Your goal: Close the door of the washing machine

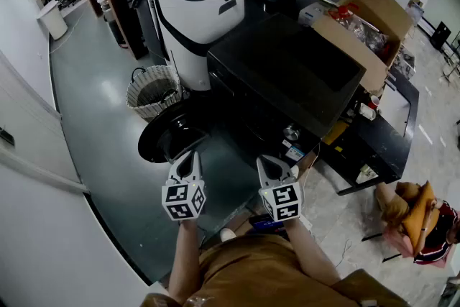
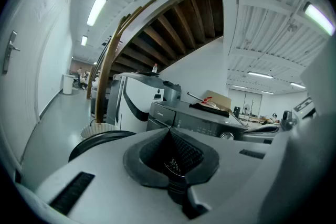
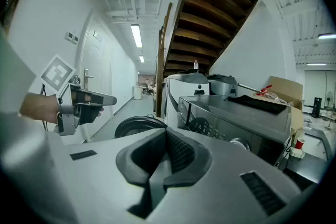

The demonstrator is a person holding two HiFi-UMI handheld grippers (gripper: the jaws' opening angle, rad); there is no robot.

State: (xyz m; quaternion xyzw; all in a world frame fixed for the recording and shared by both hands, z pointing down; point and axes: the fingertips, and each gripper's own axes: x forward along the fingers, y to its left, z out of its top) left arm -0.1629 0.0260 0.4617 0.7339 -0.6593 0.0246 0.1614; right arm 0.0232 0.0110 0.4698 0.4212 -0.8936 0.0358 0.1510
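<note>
- Door [image 1: 167, 137] hangs wide open, a round black disc low over the floor, at 9 o'clock off the washer [image 1: 287, 75] front.
- Left tool [image 1: 188, 162] sits right at the door's 6 o'clock edge, clenched tight on nothing. Its own view shows the pads pressed together and the door just ahead at 10 o'clock.
- Whether the tip is touching the rim yet, I can't call from here. From the right gripper view it looks a shade apart.
- Right tool [image 1: 274, 167] is level with it, at 3 o'clock of the left one, facing the washer front. It is clenched too and empty.
- Step in hand, as I read it: the approach. The closing push is not yet begun, and the door is not swung in at all.
- Next move calls for the left tool to get onto the door's outer face and sweep it toward 3 o'clock, round its hinge, into the washer's opening.
- It then wants a firm press to latch.
- Watch the basket [image 1: 154, 91] at the door's 12 o'clock. It's close, but the swing goes away from it.
</note>
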